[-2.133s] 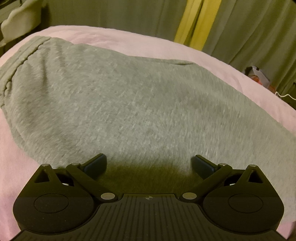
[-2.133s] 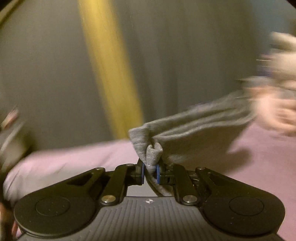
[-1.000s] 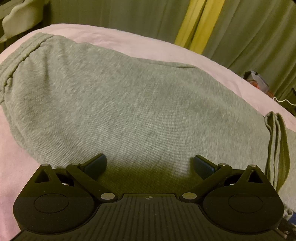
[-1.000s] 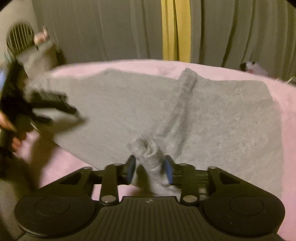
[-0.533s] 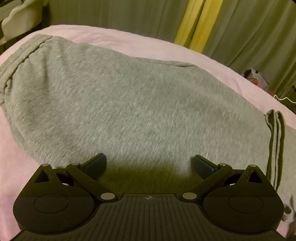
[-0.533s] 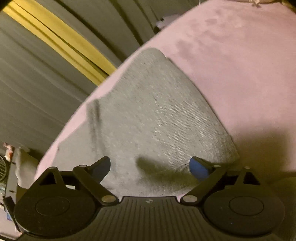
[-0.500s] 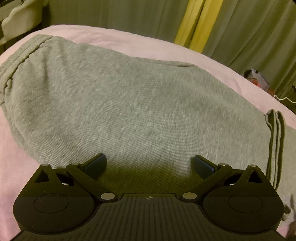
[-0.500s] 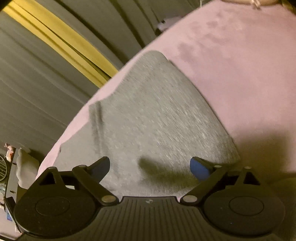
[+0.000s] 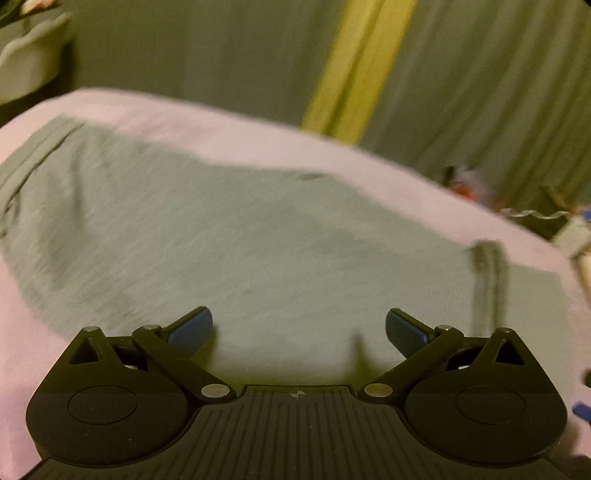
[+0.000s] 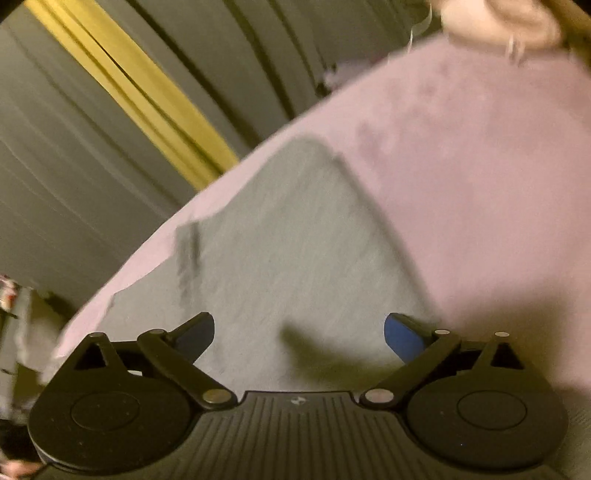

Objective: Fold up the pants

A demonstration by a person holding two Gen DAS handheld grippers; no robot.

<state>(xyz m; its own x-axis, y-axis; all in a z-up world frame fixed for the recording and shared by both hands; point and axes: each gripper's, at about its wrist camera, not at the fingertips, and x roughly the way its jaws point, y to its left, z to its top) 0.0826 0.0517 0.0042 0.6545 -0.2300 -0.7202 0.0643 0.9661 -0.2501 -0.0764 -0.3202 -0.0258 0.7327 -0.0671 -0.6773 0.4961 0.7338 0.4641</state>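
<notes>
Grey sweatpants (image 9: 258, 240) lie flat on a pink bed sheet (image 9: 221, 140), waistband at the far left, a folded-over leg end with its cuff (image 9: 487, 266) at the right. My left gripper (image 9: 299, 325) hovers open above the near edge of the cloth, nothing between its fingers. In the right wrist view, tilted and blurred, the pants (image 10: 295, 240) run from the cuff (image 10: 186, 251) to a rounded fold. My right gripper (image 10: 299, 330) hangs over them, its jaws opening wide, and no cloth is pinched between the blue pads.
Grey-green curtains with a yellow strip (image 9: 354, 70) hang behind the bed. Small clutter (image 9: 535, 218) sits past the bed's right edge. Bare pink sheet (image 10: 480, 184) spreads right of the pants. A pale bundle (image 10: 498, 18) lies at the far corner.
My right gripper let go of the bunched cuff, opened wide and rolled; the leg now lies folded over the pants. My left gripper has lifted a little, still open.
</notes>
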